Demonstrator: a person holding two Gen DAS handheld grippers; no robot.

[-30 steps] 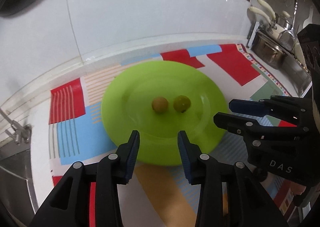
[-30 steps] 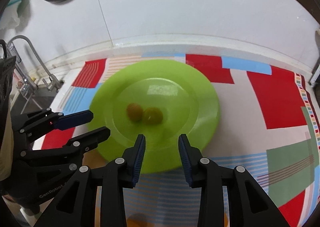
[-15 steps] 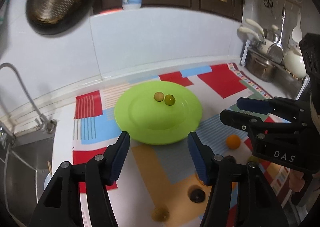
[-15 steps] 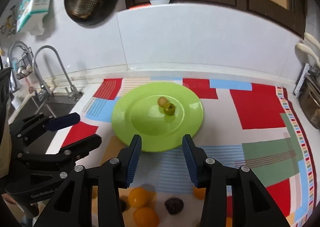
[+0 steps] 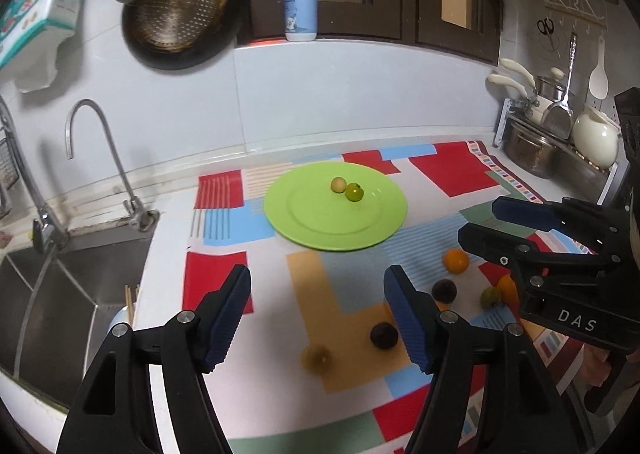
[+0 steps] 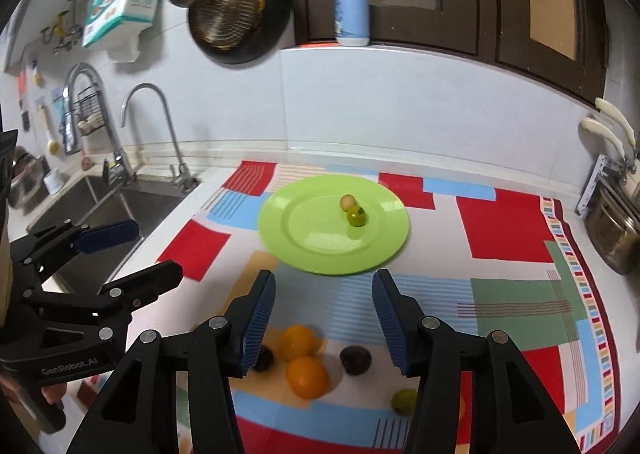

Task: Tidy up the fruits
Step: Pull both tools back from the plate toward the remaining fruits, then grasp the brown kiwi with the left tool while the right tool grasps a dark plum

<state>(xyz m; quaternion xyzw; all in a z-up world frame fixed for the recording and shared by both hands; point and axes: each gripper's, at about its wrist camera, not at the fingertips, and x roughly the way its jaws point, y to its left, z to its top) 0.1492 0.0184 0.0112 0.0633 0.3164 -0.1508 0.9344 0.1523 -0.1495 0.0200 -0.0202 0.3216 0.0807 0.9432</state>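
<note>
Two small fruits rest on the green plate (image 5: 312, 230): a pale yellow fruit (image 5: 338, 184) and, touching it on its right, a green fruit (image 5: 354, 192). The plate sits on a patchwork-coloured cloth (image 6: 504, 230) covering the table, to the right of the sink (image 6: 108, 209). The remaining fruits lie loose on the cloth, nearer the cameras than the plate and apart from it: two oranges (image 6: 307, 377) side by side, two dark purple fruits (image 6: 355, 360), a green fruit at the near edge (image 6: 403, 402), and a yellowish fruit (image 5: 317, 358) seen in the left wrist view. The left gripper (image 5: 318, 314) is held above the cloth with its fingers spread wide and nothing between them. The right gripper (image 6: 324, 318) is held above the loose fruits, its fingers likewise wide apart and gripping nothing.
</note>
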